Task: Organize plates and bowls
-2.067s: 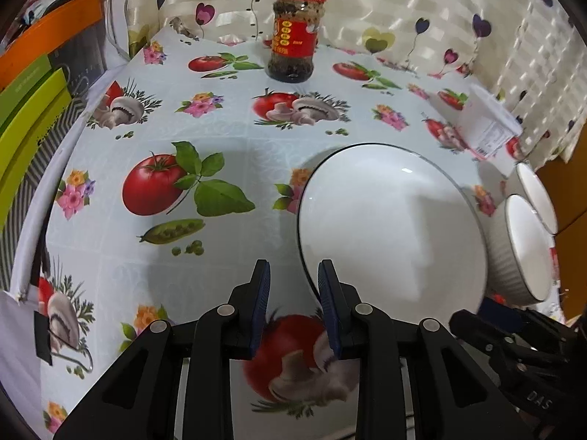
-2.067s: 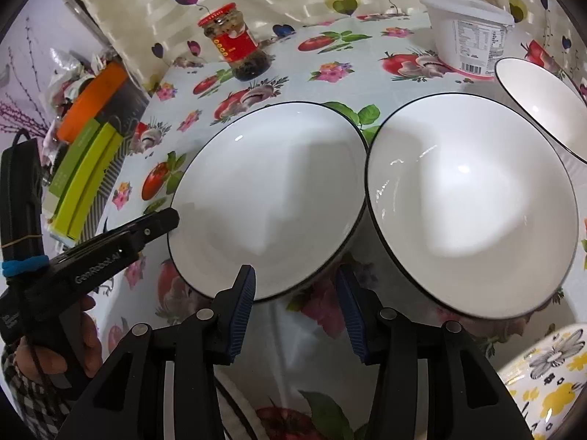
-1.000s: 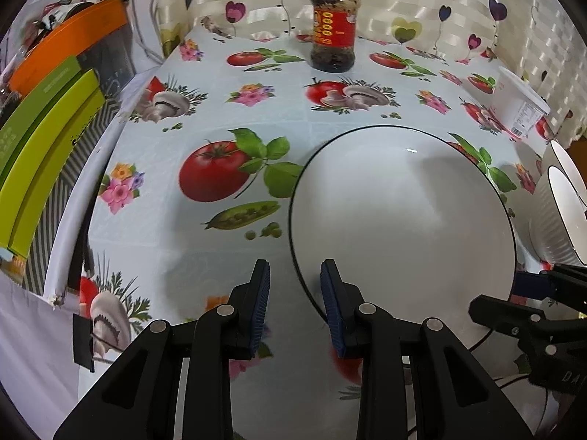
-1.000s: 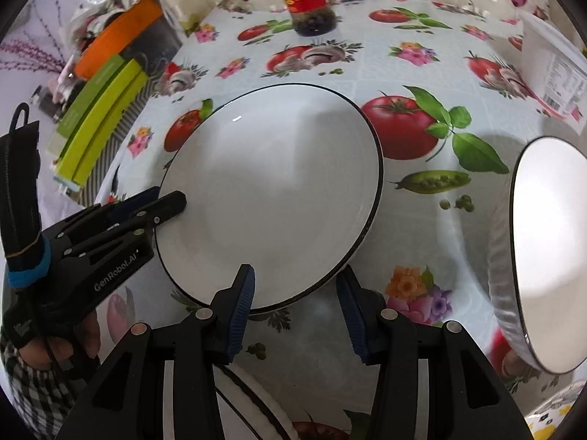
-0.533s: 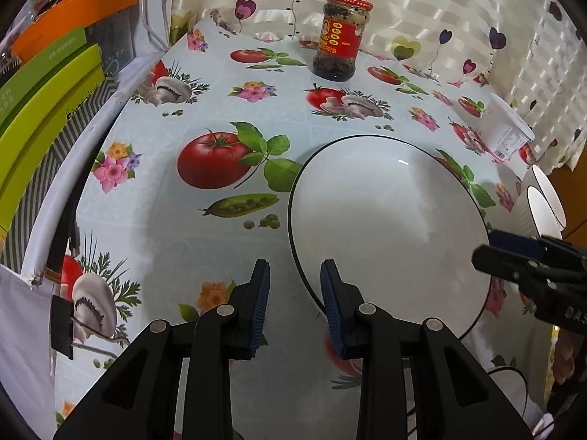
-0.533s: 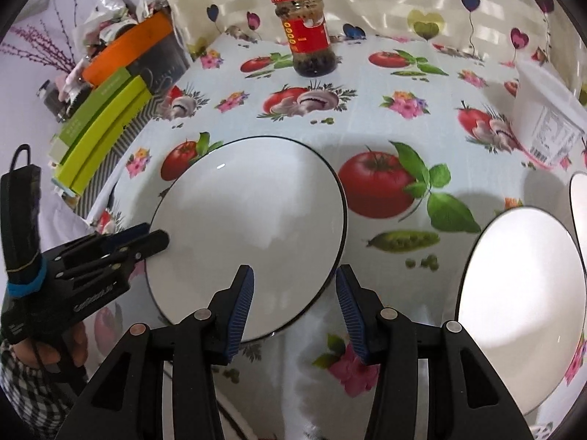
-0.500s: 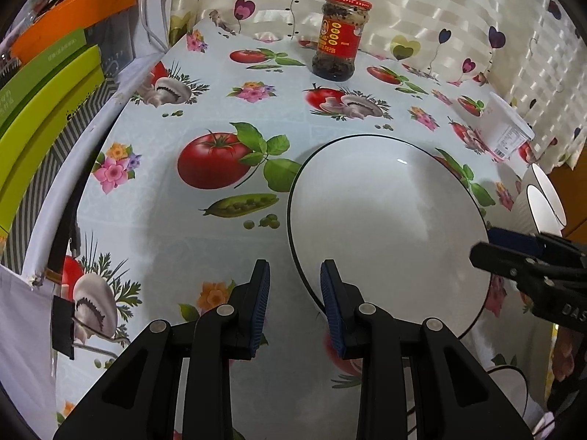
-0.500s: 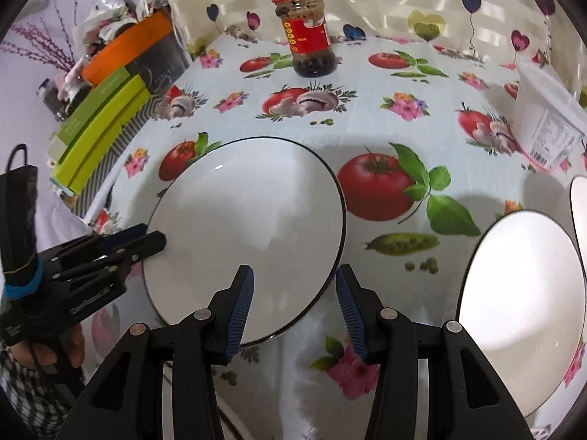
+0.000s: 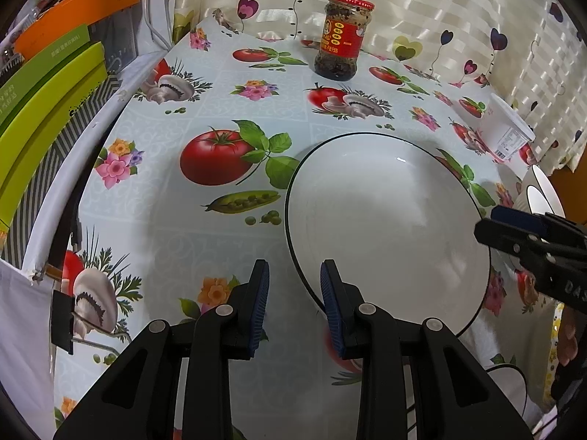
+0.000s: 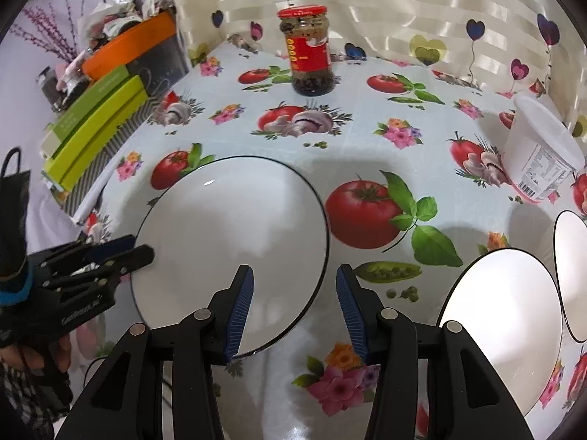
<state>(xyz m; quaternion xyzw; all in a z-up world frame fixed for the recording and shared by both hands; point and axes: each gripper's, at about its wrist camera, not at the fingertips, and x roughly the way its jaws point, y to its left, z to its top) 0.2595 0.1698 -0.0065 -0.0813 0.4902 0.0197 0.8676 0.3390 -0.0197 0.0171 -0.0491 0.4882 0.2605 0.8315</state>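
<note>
A white plate (image 9: pixel 385 227) with a thin black rim lies flat on the vegetable-print tablecloth. My left gripper (image 9: pixel 293 293) hovers open over its near left edge, and its pads press on nothing. My right gripper (image 10: pixel 295 286) is open above the plate (image 10: pixel 231 242), whose near right rim lies below the gap. Each gripper shows in the other's view: the right gripper (image 9: pixel 491 223) at the plate's right side, the left gripper (image 10: pixel 135 253) at its left. Two white bowls (image 10: pixel 502 326) (image 10: pixel 572 275) stand to the right.
A red-lidded jar (image 10: pixel 310 51) stands at the back by the curtain. A white plastic tub (image 10: pixel 539 154) sits at the back right. Green and orange boxes (image 9: pixel 47 84) are stacked beyond the table's left edge. The bowls (image 9: pixel 539 190) crowd the right edge.
The right gripper has lifted and drawn back, so the plate looks smaller and more of the bowls shows. The left gripper has barely moved. Both jaws keep the same gap.
</note>
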